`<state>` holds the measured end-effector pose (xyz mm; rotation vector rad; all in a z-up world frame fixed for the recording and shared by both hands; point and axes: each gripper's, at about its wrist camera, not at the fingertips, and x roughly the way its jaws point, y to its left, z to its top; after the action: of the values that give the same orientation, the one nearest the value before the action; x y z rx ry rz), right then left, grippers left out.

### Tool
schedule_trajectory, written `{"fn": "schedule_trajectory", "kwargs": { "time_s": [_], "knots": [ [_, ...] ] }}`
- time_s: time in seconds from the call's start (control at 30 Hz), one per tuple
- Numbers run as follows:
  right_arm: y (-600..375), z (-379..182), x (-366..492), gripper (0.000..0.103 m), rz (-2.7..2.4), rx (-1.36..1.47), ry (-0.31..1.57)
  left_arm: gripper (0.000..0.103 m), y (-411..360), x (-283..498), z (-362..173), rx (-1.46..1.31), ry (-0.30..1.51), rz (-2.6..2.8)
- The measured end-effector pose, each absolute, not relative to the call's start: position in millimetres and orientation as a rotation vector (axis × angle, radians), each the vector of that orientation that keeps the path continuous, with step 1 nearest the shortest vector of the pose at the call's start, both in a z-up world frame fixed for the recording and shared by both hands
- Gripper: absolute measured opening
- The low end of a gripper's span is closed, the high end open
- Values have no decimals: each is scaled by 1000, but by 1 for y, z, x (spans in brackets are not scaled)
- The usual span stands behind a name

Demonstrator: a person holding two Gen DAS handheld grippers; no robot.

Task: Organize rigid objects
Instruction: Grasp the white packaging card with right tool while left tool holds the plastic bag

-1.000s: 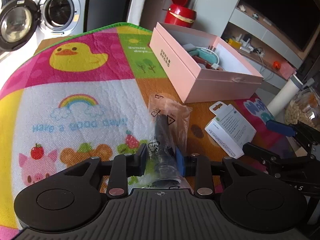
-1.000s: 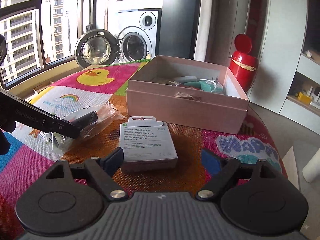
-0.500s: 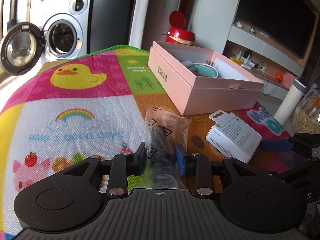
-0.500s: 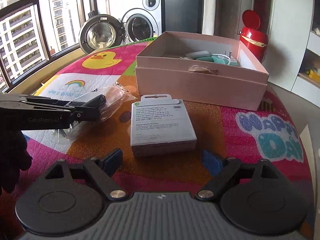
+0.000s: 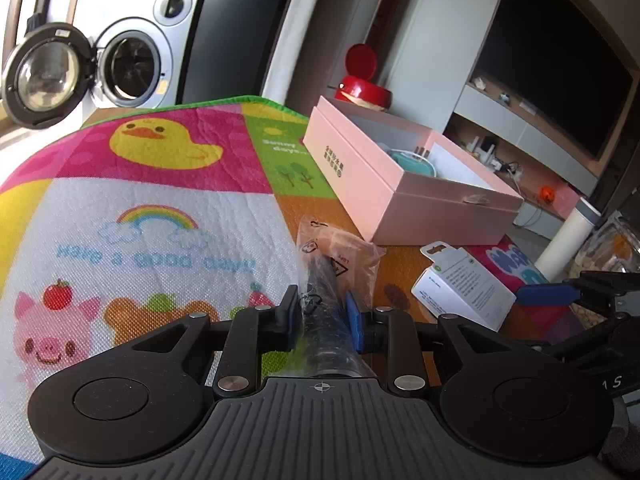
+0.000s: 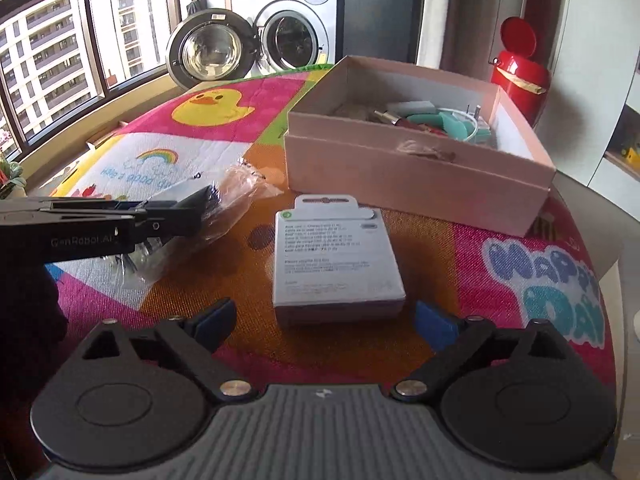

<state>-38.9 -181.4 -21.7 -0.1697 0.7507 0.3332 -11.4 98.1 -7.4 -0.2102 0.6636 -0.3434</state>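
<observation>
A black cylindrical part in a clear plastic bag [image 5: 340, 250] lies on the colourful mat. My left gripper [image 5: 322, 312] is closing, and its pads press on the bagged part from both sides. From the right wrist view, the same bag [image 6: 236, 192] sticks out past the left gripper [image 6: 196, 212]. A white retail box [image 6: 336, 256] lies flat just ahead of my right gripper [image 6: 324, 318], whose jaws are opening wide with the pads clear of the box. Behind stands an open pink box [image 6: 400, 176] holding several small items.
The cartoon mat [image 5: 160, 208] covers a round table. A red lidded bin [image 6: 518, 68] stands behind the pink box and a washing machine [image 6: 292, 36] with its door open beyond the table. A white bottle [image 5: 568, 236] and a jar stand off the right edge.
The left jaws have closed tighter on the bagged part and both cameras have tipped, showing more of the room. The right jaws have spread wider around the white box's near end.
</observation>
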Motion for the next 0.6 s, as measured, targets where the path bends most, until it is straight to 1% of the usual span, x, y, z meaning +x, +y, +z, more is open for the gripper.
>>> {"fn": "schedule_trajectory", "kwargs": {
  "time_s": [0.07, 0.13, 0.3, 0.33, 0.47, 0.5, 0.6],
  "knots": [
    [-177, -13, -38, 96, 310, -206, 683, 28, 98, -11, -7, -211, 663, -344],
    [-171, -12, -31, 96, 306, -254, 664, 28, 98, -11, -7, -210, 663, -343],
    [-161, -26, 0, 96, 293, -342, 700, 28, 99, -11, -8, -215, 662, -343],
    [-164, -28, 6, 97, 294, -323, 712, 28, 99, -11, -8, -215, 662, -343],
    [-180, -28, 20, 97, 317, -176, 792, 28, 97, -12, -8, -204, 658, -338],
    [-185, -29, 22, 92, 324, -137, 812, 28, 96, -13, -8, -196, 657, -335],
    [-190, -25, 15, 69, 321, -134, 801, 28, 95, -13, -8, -191, 656, -333]
  ]
}}
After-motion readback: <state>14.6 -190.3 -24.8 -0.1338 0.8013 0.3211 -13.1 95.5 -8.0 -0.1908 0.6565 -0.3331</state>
